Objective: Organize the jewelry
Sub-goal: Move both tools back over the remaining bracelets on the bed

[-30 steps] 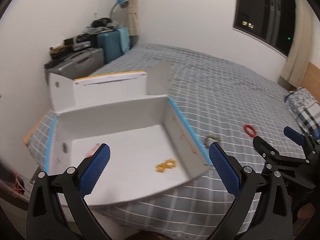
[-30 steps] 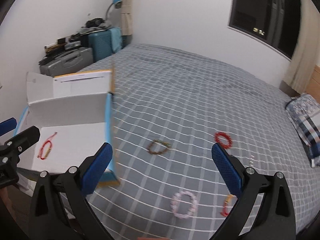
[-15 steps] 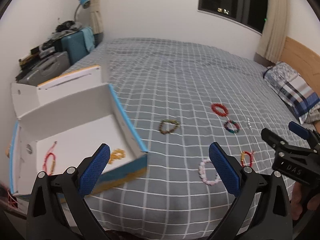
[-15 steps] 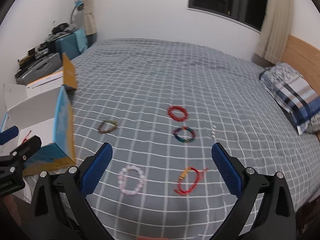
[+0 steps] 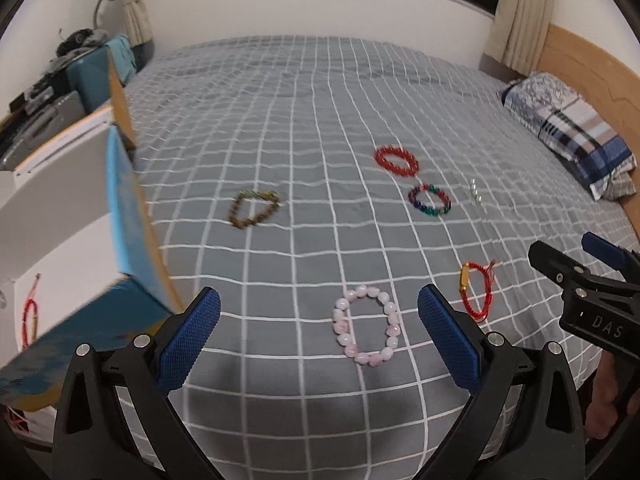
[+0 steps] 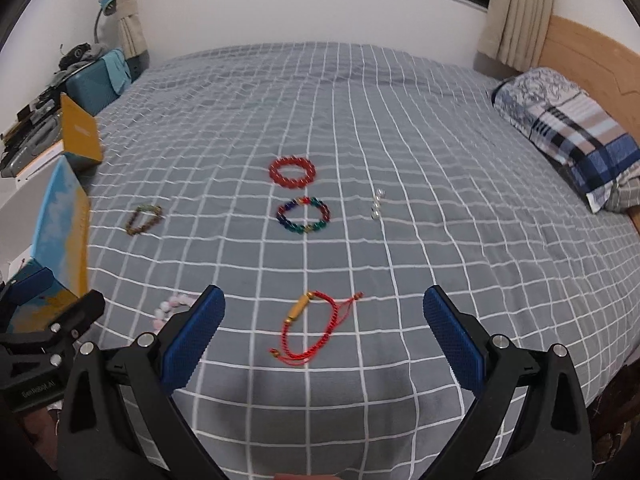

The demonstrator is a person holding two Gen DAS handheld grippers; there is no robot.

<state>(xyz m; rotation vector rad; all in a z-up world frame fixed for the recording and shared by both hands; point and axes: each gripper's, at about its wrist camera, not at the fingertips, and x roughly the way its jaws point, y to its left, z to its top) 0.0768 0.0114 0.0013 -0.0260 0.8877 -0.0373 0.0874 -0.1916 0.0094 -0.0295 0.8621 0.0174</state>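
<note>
Two bracelets lie at the near edge of the bed, one in front of each open gripper.

The pink bead bracelet (image 5: 367, 326) lies flat on the grey checked bedspread (image 5: 304, 128), centred between and just ahead of the left gripper (image 5: 319, 336), whose jaws are spread wide and hold nothing. The red cord bracelet (image 6: 310, 330) with its gold tube sits likewise before the right gripper (image 6: 323, 338), also wide open and empty; its long axis runs toward the camera, tilted slightly right. Each arm appears nearest its own piece. Farther up the bed lie the red bead bracelet (image 6: 292, 172), multicolour bracelet (image 6: 304, 215), brown bracelet (image 6: 144, 219) and clear beads (image 6: 377, 204). Only the left view shows inside the box (image 5: 60, 216), where a red cord piece (image 5: 31, 314) already lies; the right view shows just its blue outer wall.
</note>
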